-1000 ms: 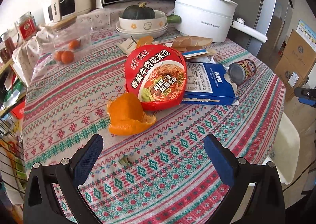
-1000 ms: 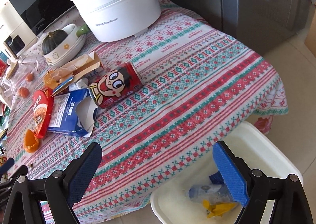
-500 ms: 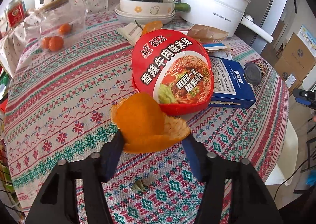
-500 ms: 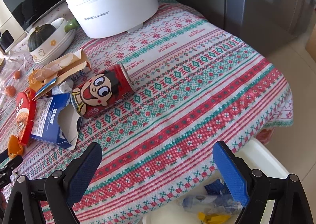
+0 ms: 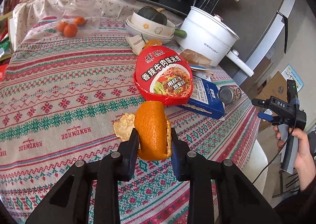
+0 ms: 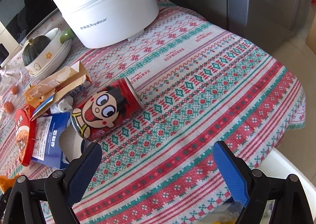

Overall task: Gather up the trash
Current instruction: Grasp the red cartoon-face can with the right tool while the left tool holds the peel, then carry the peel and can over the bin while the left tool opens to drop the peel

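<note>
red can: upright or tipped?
Tipped. The can lies on its side on the tablecloth, cartoon face up, one end toward the blue box.

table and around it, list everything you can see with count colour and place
orange peel: 1, orange, held off the cloth
noodle bowl: 1, red, mid table
box: 1, blue, beside the bowl
can: 1, red, lying on its side
torn paper: brown, behind the can
pot: 1, white, far side
pumpkin: 1, dark green, in stacked bowls
tangerines: 3, orange, far left
bin: 1, white, below the table edge
left gripper: fingers shut on the peel
right gripper: fingers open
</note>
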Action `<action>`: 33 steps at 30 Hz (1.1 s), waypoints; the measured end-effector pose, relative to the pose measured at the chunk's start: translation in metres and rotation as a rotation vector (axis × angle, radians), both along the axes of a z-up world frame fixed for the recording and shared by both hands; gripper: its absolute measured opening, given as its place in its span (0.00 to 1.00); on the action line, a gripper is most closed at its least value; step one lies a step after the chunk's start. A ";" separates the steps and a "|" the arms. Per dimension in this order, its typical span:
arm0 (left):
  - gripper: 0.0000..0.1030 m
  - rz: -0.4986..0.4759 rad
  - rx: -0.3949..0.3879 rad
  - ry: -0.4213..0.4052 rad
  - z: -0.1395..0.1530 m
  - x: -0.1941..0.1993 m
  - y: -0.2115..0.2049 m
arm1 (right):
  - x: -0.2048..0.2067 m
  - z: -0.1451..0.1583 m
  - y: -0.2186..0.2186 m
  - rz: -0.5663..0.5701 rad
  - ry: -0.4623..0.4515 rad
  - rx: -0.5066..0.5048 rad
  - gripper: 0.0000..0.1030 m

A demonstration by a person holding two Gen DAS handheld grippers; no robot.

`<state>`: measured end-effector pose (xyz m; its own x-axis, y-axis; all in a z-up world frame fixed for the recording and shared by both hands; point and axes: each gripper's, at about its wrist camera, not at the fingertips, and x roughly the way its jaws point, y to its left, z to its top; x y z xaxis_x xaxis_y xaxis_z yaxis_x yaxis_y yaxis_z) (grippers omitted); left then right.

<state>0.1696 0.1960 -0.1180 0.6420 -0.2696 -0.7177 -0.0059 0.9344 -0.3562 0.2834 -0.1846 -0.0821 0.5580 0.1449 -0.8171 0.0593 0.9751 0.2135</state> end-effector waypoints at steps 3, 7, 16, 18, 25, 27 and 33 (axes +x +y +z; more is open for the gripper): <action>0.29 -0.007 -0.008 0.005 0.002 0.003 0.001 | 0.004 0.001 0.016 0.019 -0.036 0.003 0.93; 0.29 -0.008 -0.013 0.004 -0.001 0.001 0.005 | 0.010 0.008 0.056 0.164 -0.139 -0.131 0.99; 0.29 0.001 -0.045 0.016 -0.010 0.001 0.013 | 0.034 -0.017 0.093 0.290 -0.167 -0.358 0.99; 0.29 -0.002 -0.043 0.018 -0.011 0.001 0.013 | 0.041 -0.023 0.094 0.287 -0.154 -0.381 0.99; 0.29 0.003 -0.034 0.028 -0.011 -0.002 0.012 | 0.060 -0.039 0.084 0.269 -0.102 -0.366 0.98; 0.29 0.004 -0.039 0.037 -0.010 -0.004 0.012 | 0.062 -0.039 0.079 0.266 -0.089 -0.322 0.92; 0.28 0.007 -0.050 0.036 0.004 -0.012 0.009 | 0.043 -0.030 0.081 0.304 -0.096 -0.339 0.86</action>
